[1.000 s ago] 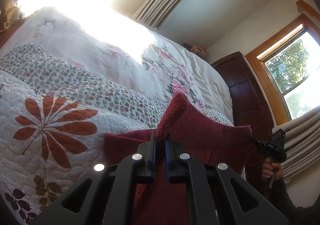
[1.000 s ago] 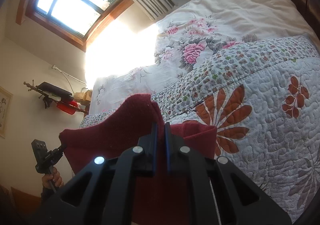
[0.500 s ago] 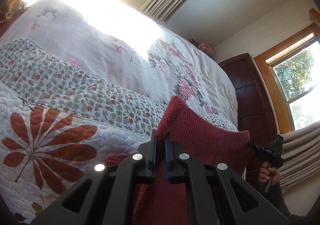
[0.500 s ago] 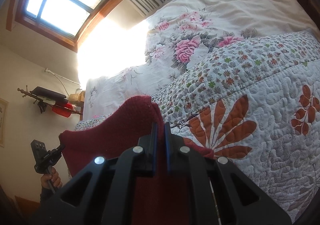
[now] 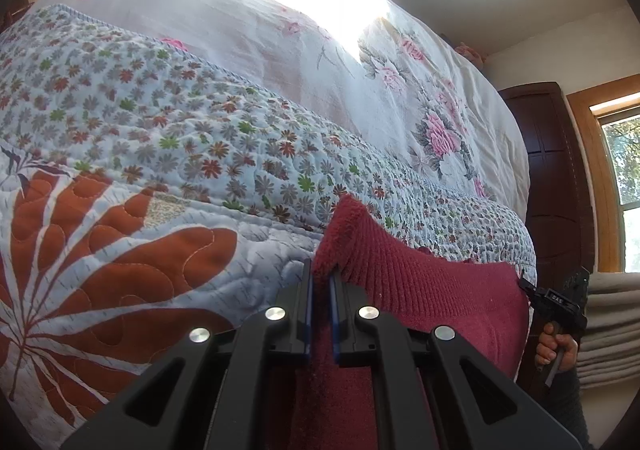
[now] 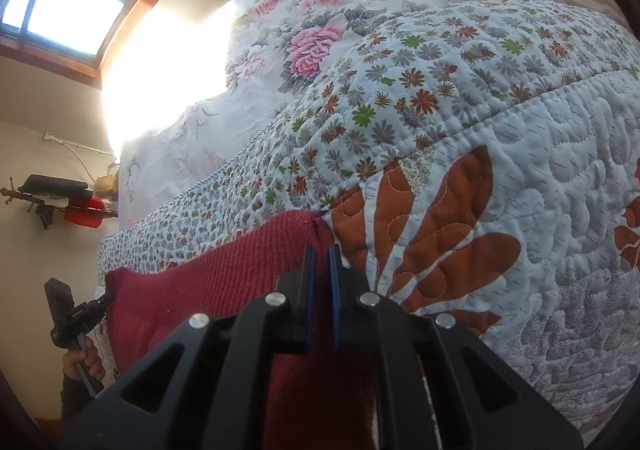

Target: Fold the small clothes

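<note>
While both corners are pinched, the dark red knitted garment (image 5: 432,290) hangs stretched between the two tools above the bed, so the fold looks barely begun. At the lower centre of the left wrist view, the left gripper (image 5: 320,278) has its jaws drawn narrow on one upper corner of the cloth, which pokes up between them. At the lower centre of the right wrist view, the right gripper (image 6: 320,254) has its jaws likewise narrow, clamped on the opposite corner of the same garment (image 6: 224,274). Each camera catches the other tool at the far edge of the cloth: the right gripper at the lower right of the left view, with the person's hand (image 5: 554,350) around its handle.

Behind the cloth lies the white quilted bedspread with orange leaf shapes and a small-flowered band (image 5: 132,153), and beyond it a pale rose-printed cover (image 6: 304,45).

My judgement: the garment is spread out and lifted, not yet laid flat; no crease shows. Laying it down and making every fold remain.
</note>
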The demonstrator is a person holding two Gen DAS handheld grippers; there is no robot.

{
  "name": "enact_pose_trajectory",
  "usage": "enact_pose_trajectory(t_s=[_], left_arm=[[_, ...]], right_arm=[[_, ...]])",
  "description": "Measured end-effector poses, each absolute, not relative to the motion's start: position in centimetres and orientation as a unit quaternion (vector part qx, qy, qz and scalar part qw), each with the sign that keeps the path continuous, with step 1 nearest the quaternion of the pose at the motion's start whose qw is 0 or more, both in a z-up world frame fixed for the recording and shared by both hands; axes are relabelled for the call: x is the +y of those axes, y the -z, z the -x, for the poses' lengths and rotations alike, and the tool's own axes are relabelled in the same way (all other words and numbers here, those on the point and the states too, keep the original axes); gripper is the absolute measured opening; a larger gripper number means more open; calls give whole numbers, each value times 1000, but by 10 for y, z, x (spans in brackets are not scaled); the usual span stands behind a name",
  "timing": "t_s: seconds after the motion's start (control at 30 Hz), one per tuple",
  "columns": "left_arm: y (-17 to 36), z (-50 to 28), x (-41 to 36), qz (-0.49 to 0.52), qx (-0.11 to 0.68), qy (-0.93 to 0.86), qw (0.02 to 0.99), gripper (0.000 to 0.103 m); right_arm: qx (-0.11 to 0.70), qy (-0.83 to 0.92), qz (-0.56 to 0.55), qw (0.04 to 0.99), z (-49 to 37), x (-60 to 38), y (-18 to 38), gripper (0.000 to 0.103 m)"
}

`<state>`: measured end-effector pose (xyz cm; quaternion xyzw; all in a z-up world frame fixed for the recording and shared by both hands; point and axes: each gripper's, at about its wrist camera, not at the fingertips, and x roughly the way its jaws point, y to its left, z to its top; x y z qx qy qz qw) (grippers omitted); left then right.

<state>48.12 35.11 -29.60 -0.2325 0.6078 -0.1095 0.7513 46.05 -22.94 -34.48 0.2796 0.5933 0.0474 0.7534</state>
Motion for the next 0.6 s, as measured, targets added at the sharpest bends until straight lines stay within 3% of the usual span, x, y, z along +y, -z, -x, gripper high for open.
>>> enact_pose_trajectory(t_s=[0.23,0.33,0.47,0.6], left_arm=[[298,-481,352,232,614,108,746,7],[288,-478,356,231,605,90,757,18],[238,-461,361,194,554,66,807,30],[206,-422,324,182,518,167,819,40]], right_arm=[[595,-50,-272,755,-461,-230,341,7],[591,-47,-263,761,-461,-227,335,17],[543,-50,-251,800,-444,-227,296,17],[511,-107,-255,814,-413,-206,274,17]])
